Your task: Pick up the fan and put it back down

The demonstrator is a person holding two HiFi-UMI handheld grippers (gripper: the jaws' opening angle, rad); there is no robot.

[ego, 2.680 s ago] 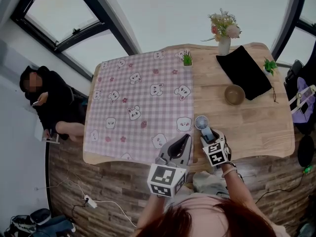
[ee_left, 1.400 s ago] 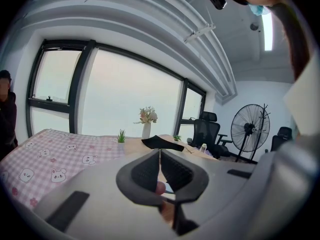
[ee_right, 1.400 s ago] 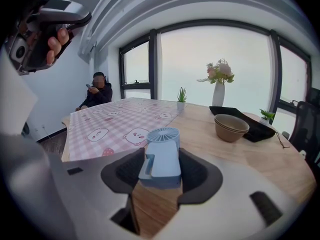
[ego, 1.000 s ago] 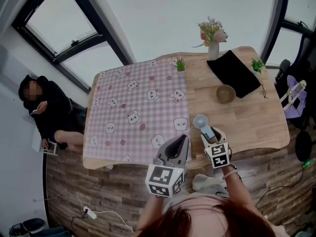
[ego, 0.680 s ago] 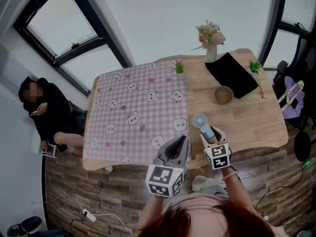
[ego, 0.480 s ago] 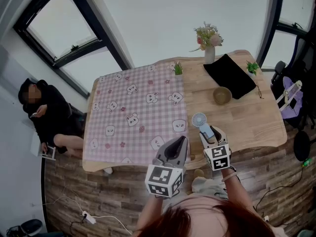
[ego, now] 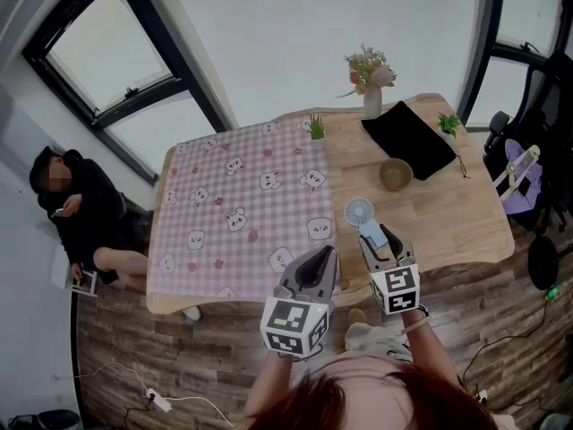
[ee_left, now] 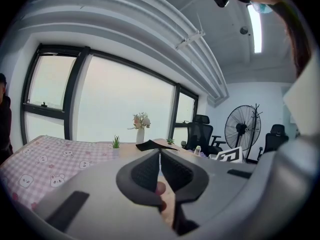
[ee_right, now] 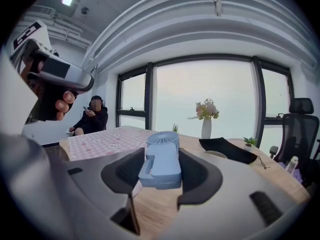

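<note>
Fan, small, of rigid blue plastic, was clamped by its handle between the right gripper's jaws, above the table's near edge. It was judged light and smooth, with a fragile grille, so the handle was the correct hold. The left gripper was closed and empty near the same edge.

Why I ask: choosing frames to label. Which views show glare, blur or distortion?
Head view: sharp, evenly lit, fisheye bows the window frames. Left gripper view: blown-out windows, black corners. Right gripper view: same white windows, fan crisp.
</note>
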